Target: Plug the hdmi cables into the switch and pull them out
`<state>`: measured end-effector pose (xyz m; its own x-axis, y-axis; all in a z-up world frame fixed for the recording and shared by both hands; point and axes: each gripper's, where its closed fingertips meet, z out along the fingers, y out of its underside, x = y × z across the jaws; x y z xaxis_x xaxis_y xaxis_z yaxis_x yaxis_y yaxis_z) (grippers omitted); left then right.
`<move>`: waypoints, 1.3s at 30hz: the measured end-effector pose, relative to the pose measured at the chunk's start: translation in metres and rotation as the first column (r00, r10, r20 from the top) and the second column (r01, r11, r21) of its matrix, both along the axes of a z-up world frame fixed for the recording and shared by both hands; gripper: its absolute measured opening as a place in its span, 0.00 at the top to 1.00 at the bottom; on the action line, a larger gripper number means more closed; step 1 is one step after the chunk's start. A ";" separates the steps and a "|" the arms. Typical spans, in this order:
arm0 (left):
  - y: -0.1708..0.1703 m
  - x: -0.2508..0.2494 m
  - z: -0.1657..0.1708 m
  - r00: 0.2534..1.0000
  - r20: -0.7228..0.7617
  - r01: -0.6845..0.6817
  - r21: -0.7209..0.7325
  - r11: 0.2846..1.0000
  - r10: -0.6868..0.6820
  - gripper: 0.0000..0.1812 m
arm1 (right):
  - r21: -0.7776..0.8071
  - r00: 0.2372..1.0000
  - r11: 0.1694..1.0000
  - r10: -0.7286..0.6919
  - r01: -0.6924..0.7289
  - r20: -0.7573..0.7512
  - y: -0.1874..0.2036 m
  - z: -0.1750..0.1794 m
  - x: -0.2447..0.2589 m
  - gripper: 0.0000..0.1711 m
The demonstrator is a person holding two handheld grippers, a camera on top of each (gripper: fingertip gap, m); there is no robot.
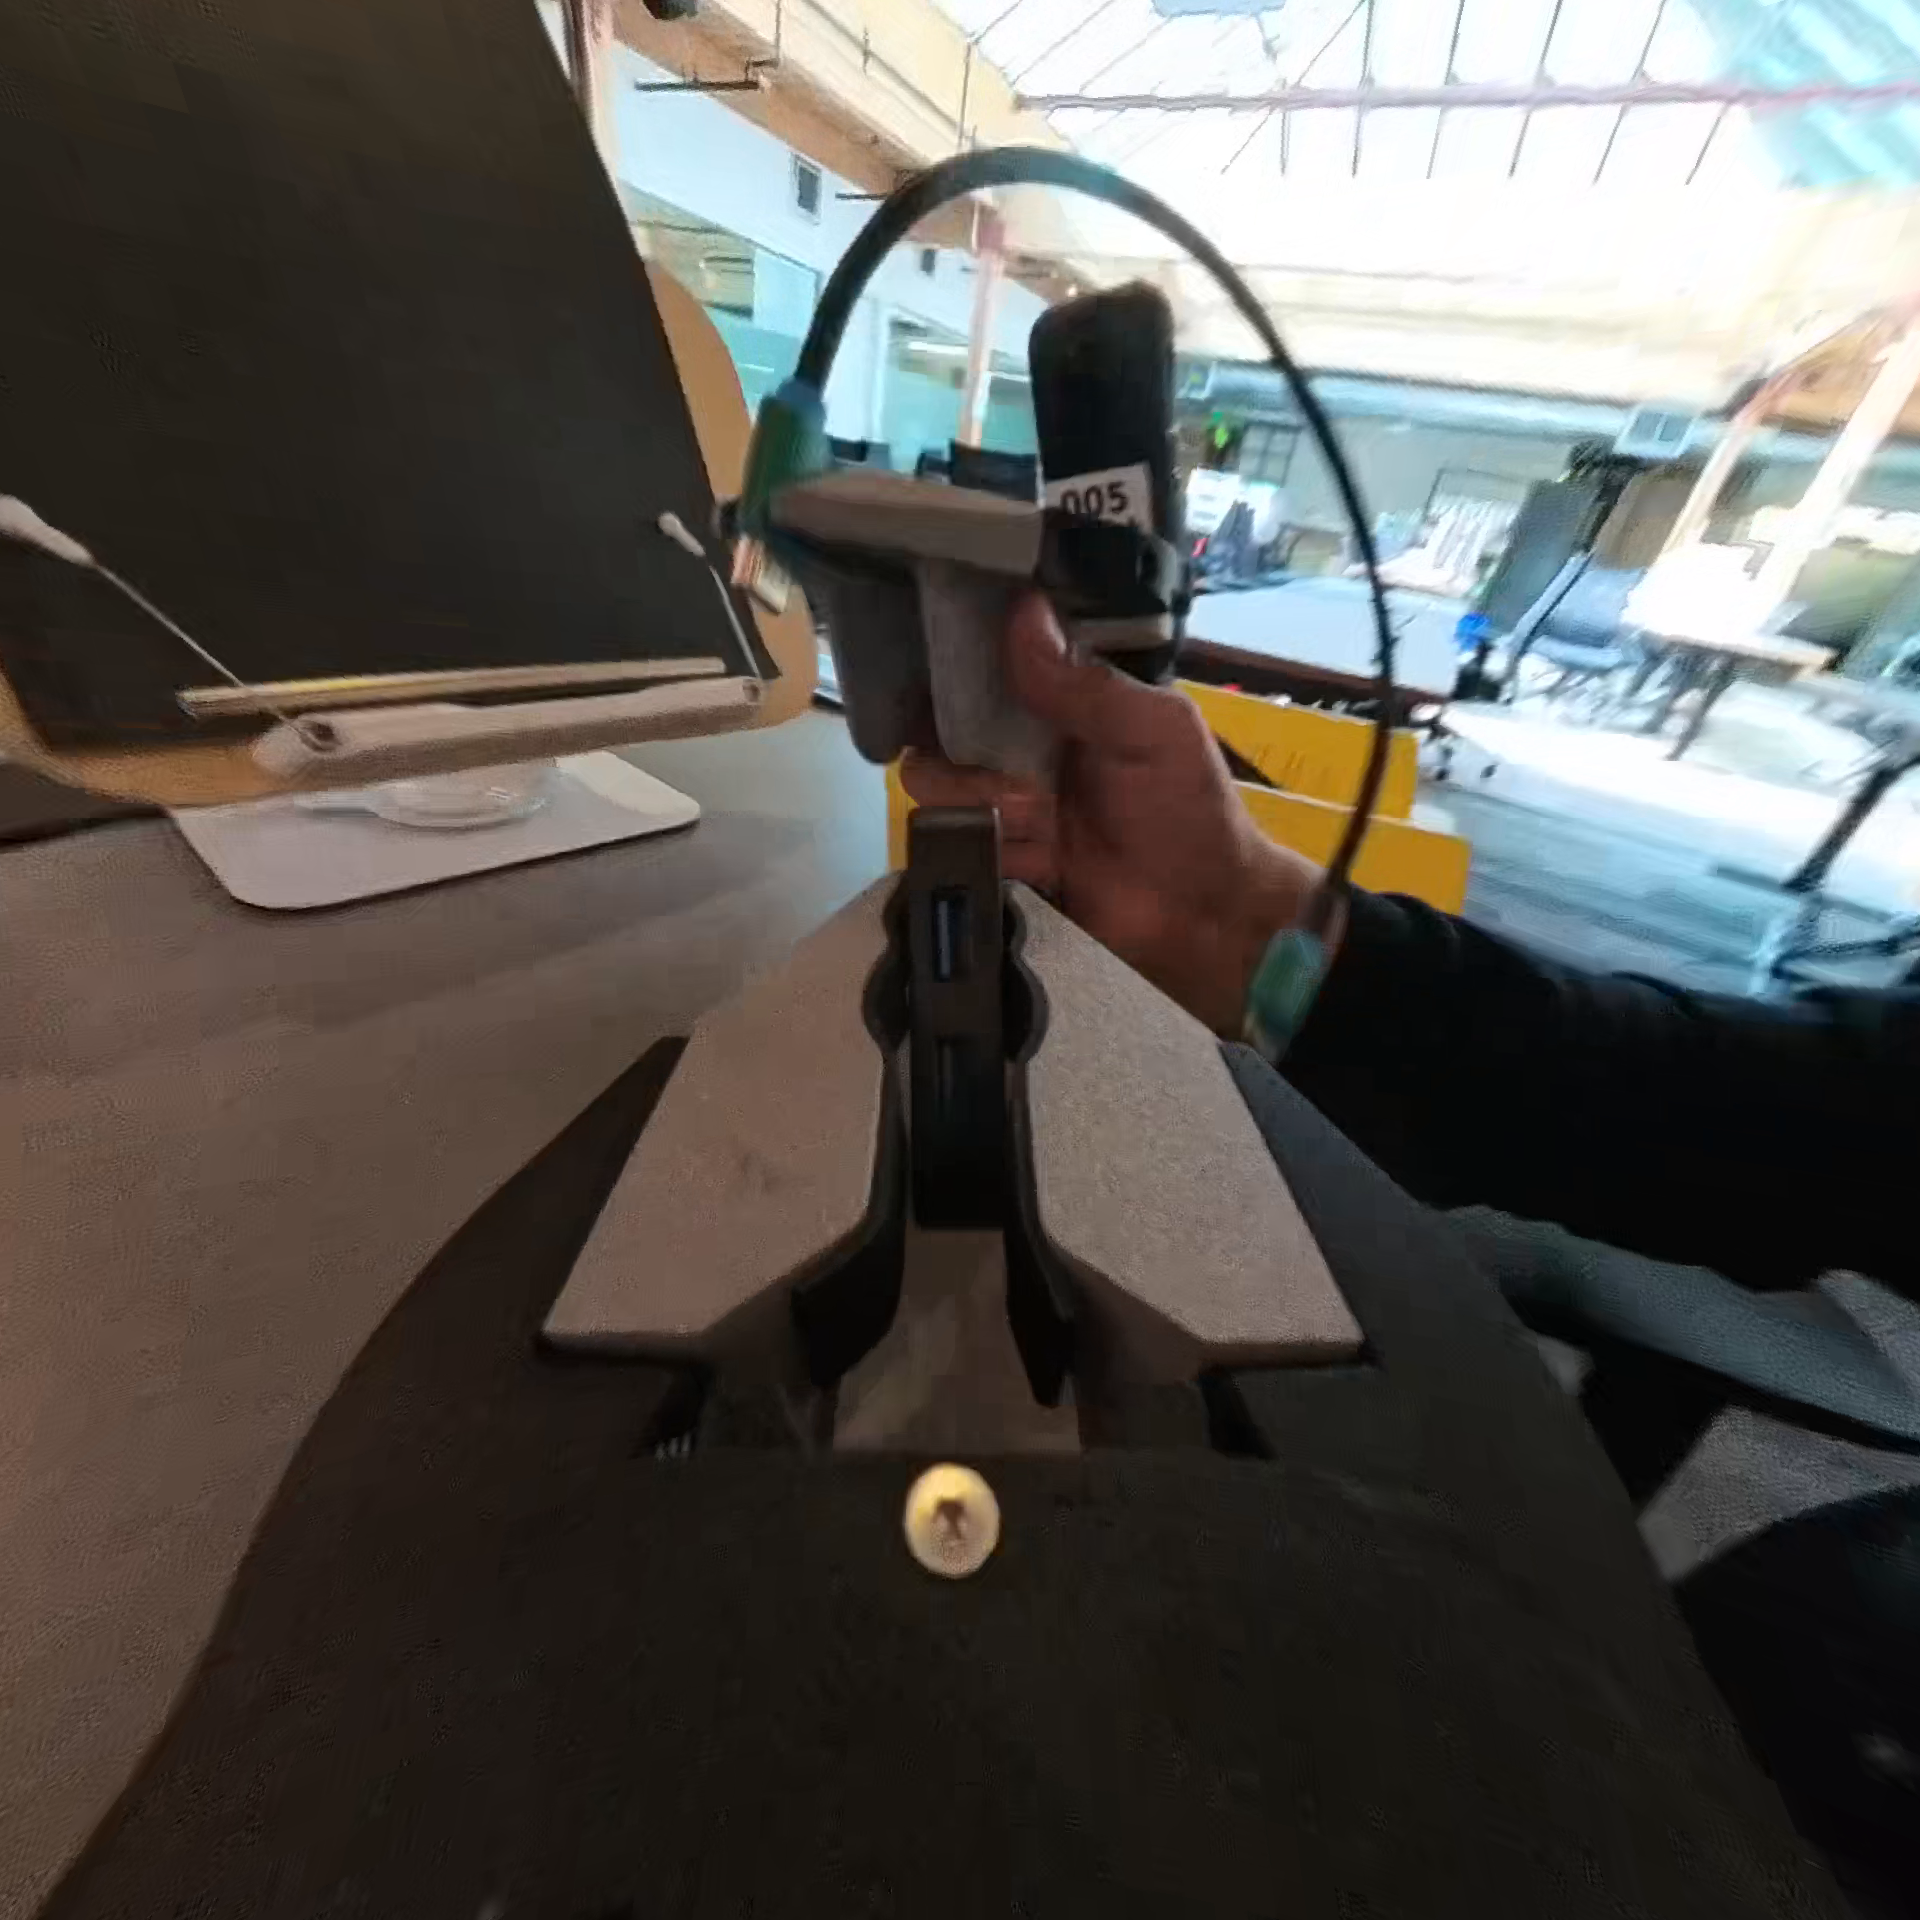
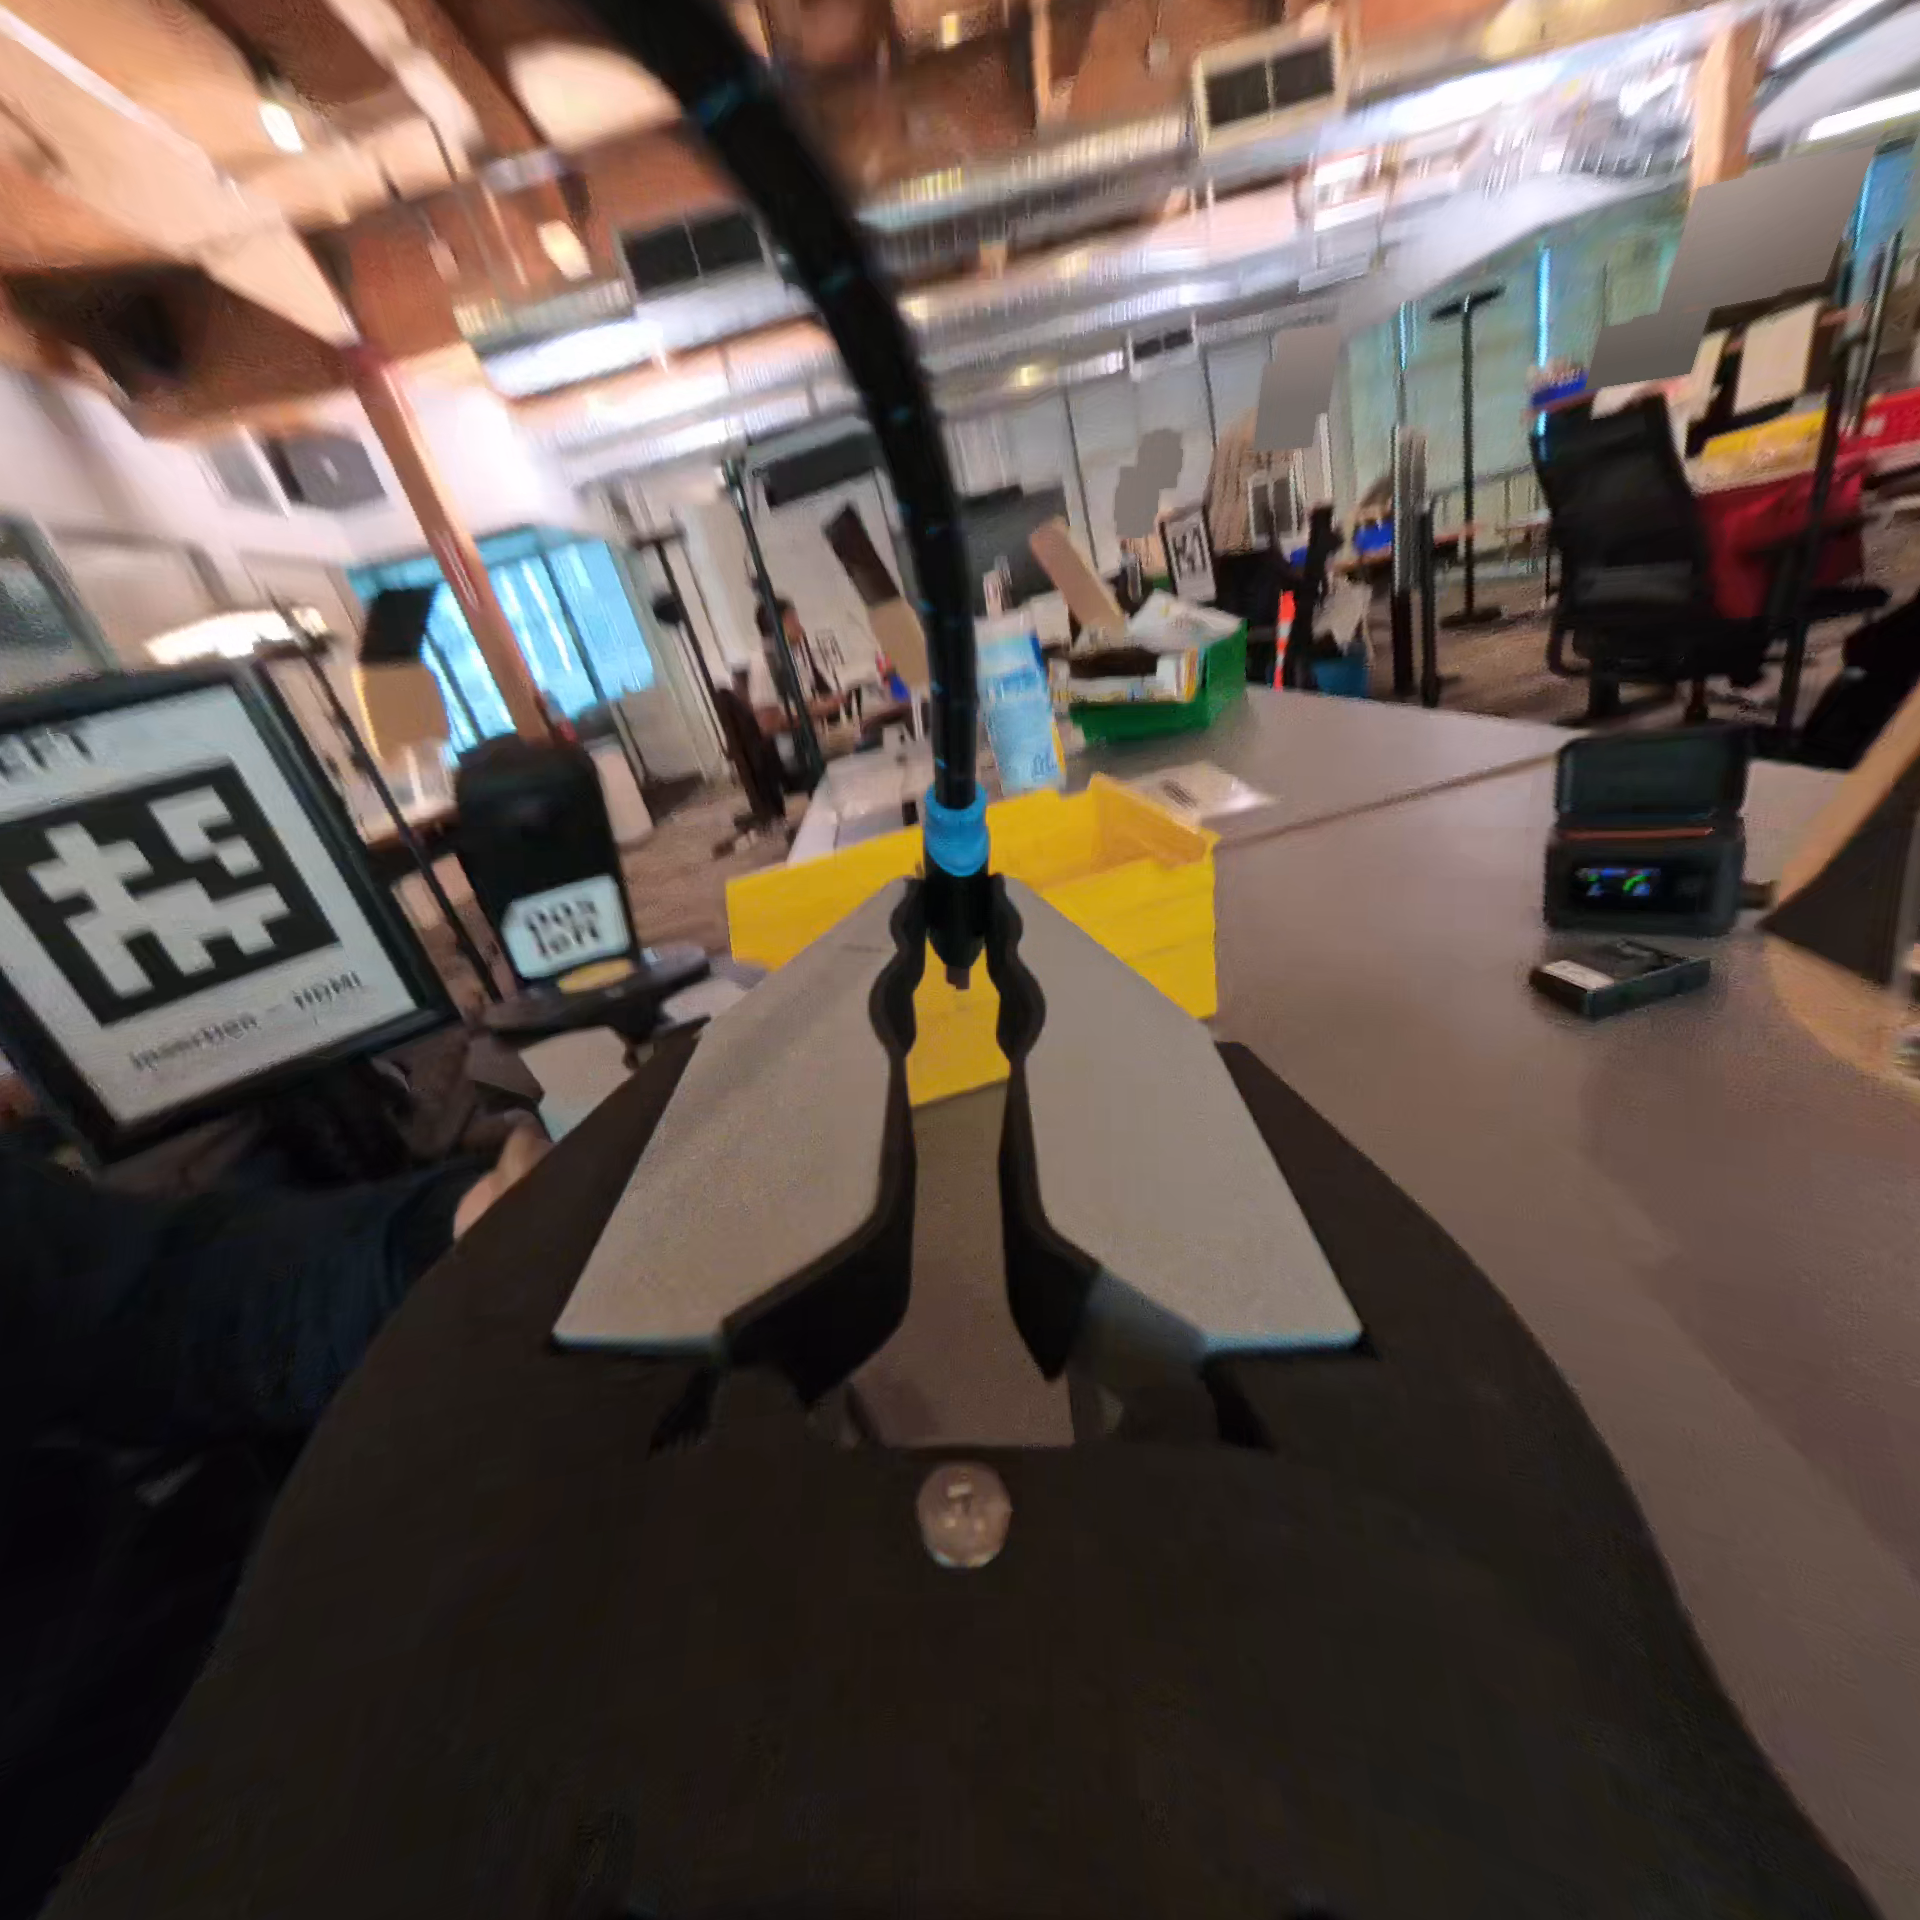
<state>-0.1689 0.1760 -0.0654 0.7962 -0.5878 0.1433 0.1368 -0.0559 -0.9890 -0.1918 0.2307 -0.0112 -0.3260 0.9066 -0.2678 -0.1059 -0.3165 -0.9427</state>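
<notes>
Now, the left gripper point(image 1: 954, 997) was clamped tight on the dark switch point(image 1: 952, 1039), which stood on end with its long axis running toward twelve o'clock. Up at eleven o'clock the right gripper point(image 1: 769, 540) pinched the HDMI cable point(image 1: 1039, 166) by its green-collared plug point(image 1: 777, 488), tip aimed down toward six, cable arching over to four o'clock. Plug and switch were near but apart; nothing was seated yet.

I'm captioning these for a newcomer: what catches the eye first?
The black braided cable loops high in mid-air, one blue-collared plug pinched in the right gripper. Nearer in the left wrist view, the left gripper clamps a slim black switch upright, with a yellow plastic bin on the grey table behind.
</notes>
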 end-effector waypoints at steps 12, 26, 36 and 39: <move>0.016 -0.021 -0.026 0.822 -0.430 -0.274 0.275 0.922 0.373 0.94 | 0.336 0.889 0.914 -0.336 0.228 0.311 0.005 -0.039 -0.015 0.96; 0.028 -0.027 -0.034 0.855 -0.406 -0.274 0.177 0.945 0.323 0.94 | 0.931 0.243 0.325 -0.929 0.168 0.280 0.093 0.140 0.190 0.95; 0.023 -0.029 -0.028 0.881 -0.358 -0.269 0.160 0.950 0.309 0.94 | 0.905 -0.151 0.378 -0.923 -0.196 0.353 0.144 0.037 0.313 0.94; 0.021 -0.032 -0.026 0.879 -0.350 -0.283 0.166 0.945 0.325 0.94 | 0.901 -0.229 0.376 -0.916 -0.214 0.328 0.157 0.036 0.340 0.94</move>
<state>-0.2011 0.1972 -0.0910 0.9212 -0.3034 -0.2437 -0.2440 0.0375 -0.9691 0.1478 0.3882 0.0246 0.1346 0.6036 0.7858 0.9872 -0.1500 -0.0539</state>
